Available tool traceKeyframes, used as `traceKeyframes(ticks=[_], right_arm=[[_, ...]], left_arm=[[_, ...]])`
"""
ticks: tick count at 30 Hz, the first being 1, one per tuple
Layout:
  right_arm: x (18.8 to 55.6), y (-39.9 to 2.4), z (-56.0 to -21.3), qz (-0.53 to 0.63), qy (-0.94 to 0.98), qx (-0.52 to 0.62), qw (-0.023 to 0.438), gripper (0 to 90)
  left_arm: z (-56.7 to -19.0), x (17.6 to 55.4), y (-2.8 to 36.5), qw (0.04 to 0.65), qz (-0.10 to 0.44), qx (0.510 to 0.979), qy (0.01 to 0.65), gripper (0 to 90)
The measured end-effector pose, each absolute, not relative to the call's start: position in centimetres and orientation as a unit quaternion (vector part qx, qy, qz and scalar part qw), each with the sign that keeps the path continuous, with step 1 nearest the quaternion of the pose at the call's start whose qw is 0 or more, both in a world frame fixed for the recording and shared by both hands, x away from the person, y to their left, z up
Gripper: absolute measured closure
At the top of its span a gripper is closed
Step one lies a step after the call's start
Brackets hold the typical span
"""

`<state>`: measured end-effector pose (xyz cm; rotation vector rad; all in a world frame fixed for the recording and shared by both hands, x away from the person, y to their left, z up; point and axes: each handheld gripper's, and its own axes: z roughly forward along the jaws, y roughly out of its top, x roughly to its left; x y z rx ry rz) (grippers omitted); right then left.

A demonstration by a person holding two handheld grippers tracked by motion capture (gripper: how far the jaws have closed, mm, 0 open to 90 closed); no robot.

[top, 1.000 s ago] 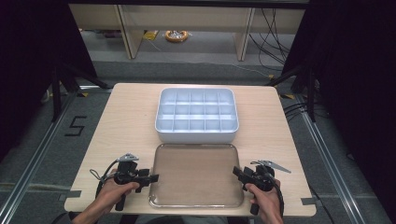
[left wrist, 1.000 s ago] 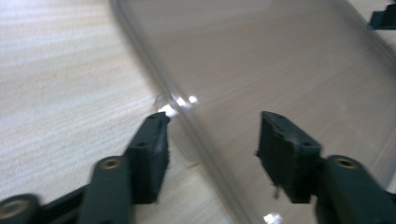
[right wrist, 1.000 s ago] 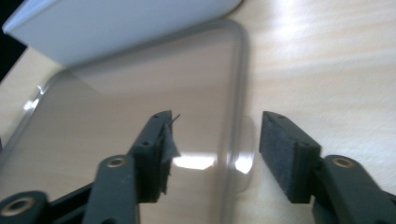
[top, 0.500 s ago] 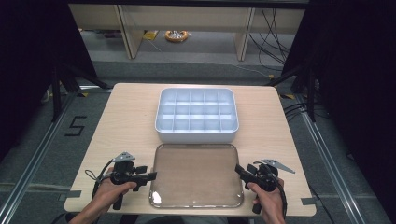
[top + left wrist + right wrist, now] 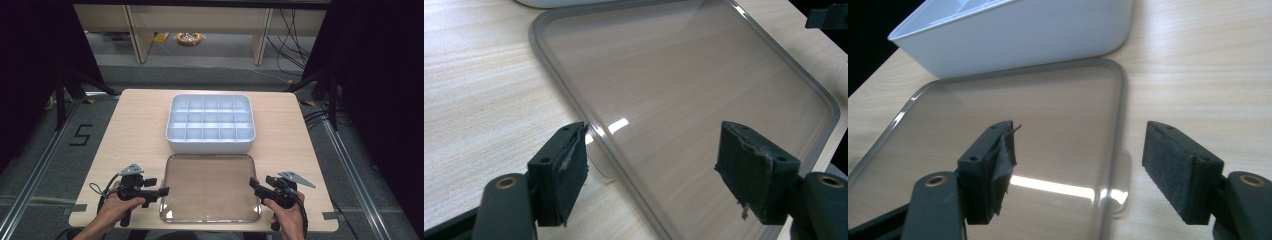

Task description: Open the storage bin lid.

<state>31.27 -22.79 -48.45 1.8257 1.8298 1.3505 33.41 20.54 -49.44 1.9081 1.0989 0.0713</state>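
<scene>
Clear rectangular plastic lid [image 5: 210, 187] flat on pale wooden table [image 5: 135, 130], just before white compartmented plastic tray [image 5: 210, 122]. Left gripper [image 5: 162, 191] at left rim, right gripper [image 5: 253, 183] at right rim; both jaws spread apart, straddling lid edges.

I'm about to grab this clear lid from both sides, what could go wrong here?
The clear lid lies flat on the table, so the open left gripper and right gripper straddling its thin rims may slip off. Its far edge sits close to the white compartment tray; a push could bump it.
</scene>
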Motion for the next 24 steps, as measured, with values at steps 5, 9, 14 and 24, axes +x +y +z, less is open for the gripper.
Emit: traceKeyframes(ticks=[5,9,14,24], right_arm=[[30.8,-22.2,-48.0,0.469,0.625,0.614,0.106,28.9],[30.6,-22.0,-47.9,0.465,0.633,0.609,0.108,28.5],[29.8,-21.4,-47.6,0.472,0.626,0.615,0.092,27.9],[27.7,-21.3,-47.4,0.479,0.63,0.605,0.088,27.5]], left_arm=[[-49.4,33.1,20.7,0.45,0.021,0.778,0.437,24.8],[-49.6,32.9,20.8,0.454,0.021,0.772,0.444,23.8],[-49.4,32.5,21.0,0.457,0.02,0.775,0.437,22.2],[-49.3,31.5,21.0,0.463,0.01,0.778,0.424,19.5]])
